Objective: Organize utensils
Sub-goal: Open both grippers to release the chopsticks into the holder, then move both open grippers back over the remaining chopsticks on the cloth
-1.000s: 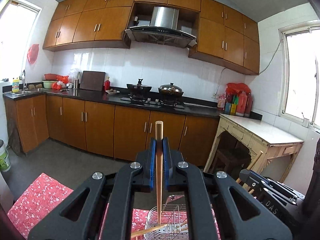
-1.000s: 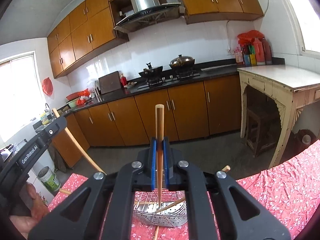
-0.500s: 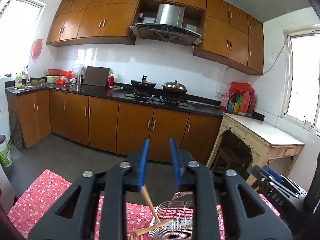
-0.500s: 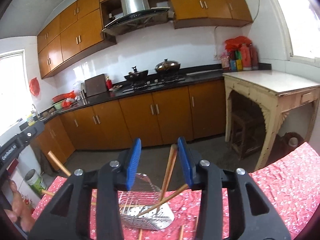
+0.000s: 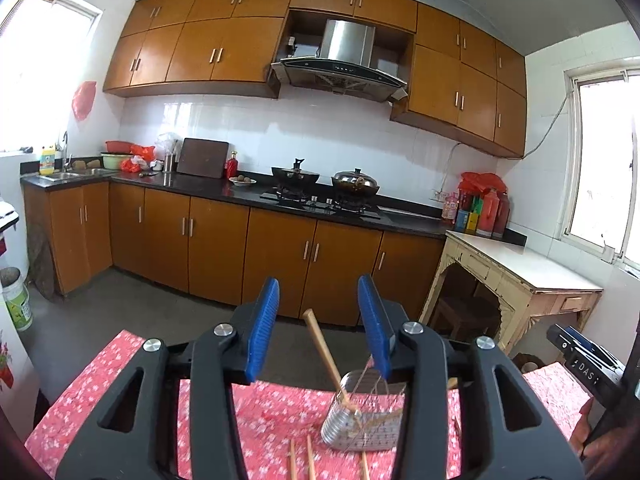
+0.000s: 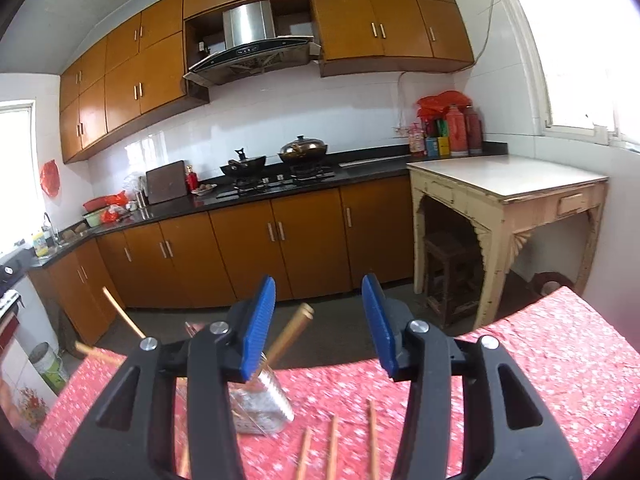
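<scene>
Left gripper (image 5: 318, 312): blue-padded fingers (image 5: 264, 330) parted, nothing between them, having just been opening. A chopstick (image 5: 326, 354) beyond them leans up and to the left out of the wire utensil basket (image 5: 362, 420), free of the pads.

Right gripper (image 6: 318, 314): fingers (image 6: 258, 330) likewise parted and empty, having just been opening. Behind the gap a chopstick pair (image 6: 290, 332) slants up to the right from the basket (image 6: 260, 408), touching neither pad as far as the motion blur lets me judge.

The basket stands on the red floral cloth (image 5: 256, 424) covering the bench. It sits near the centre, below and beyond both grippers. In the right wrist view two more sticks (image 6: 116, 312) jut out of it to the left.

Loose chopsticks (image 5: 300, 460) lie flat on the cloth in front of the basket, side by side and apart from it. Three show in the right wrist view (image 6: 332, 446).

At the right edge of the left wrist view, the other gripper's black body (image 5: 580, 360) and part of a hand (image 5: 592, 436).

Background: wood cabinets (image 5: 224, 240), a stove with two pots (image 5: 324, 182), a pale side table (image 6: 508, 184).
</scene>
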### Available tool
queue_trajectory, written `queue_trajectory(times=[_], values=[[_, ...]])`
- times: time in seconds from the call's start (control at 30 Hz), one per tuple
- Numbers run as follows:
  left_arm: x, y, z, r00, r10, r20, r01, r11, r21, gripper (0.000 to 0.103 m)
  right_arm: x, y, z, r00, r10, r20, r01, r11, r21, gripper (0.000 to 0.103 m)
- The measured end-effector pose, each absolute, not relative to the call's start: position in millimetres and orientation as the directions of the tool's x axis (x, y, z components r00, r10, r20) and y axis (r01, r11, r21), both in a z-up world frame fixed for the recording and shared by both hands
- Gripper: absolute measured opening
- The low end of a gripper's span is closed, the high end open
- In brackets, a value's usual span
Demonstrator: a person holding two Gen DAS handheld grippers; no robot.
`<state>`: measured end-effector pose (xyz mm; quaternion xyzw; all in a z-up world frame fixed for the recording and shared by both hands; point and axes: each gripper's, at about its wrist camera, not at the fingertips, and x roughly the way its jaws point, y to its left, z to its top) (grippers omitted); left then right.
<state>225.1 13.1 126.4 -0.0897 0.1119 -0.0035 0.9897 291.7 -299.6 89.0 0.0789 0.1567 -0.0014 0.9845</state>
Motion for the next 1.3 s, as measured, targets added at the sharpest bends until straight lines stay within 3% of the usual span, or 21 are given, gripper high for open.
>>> queue_trajectory(times=[0.17, 0.47, 0.67, 1.1, 1.3], values=[[201, 27, 104, 0.972, 0.002, -0.235, -0.039, 0.988, -0.152, 0.048, 267, -319, 59, 0.936, -0.031, -0.350, 0.077, 0.990, 0.121, 0.045], [195, 50, 15, 0.904, 0.058, -0.425, -0.120, 0.985, -0.120, 0.048, 249, -335, -48, 0.829, -0.042, -0.557, 0.131, 0.984, 0.122, 0.045], [185, 49, -28, 0.872, 0.042, -0.488, -0.108, 0.988, -0.108, 0.048, 235, -322, -101, 0.748, 0.006, -0.664, 0.096, 0.988, 0.117, 0.033], [170, 27, -68, 0.827, -0.042, -0.561, -0.019, 0.995, -0.102, 0.048, 243, -297, -140, 0.644, -0.002, -0.765, 0.058, 0.997, 0.046, 0.023], [169, 19, -75, 0.814, -0.054, -0.578, -0.002, 0.995, -0.096, 0.048, 245, -297, -142, 0.642, -0.017, -0.767, 0.072, 0.997, 0.039, 0.008]])
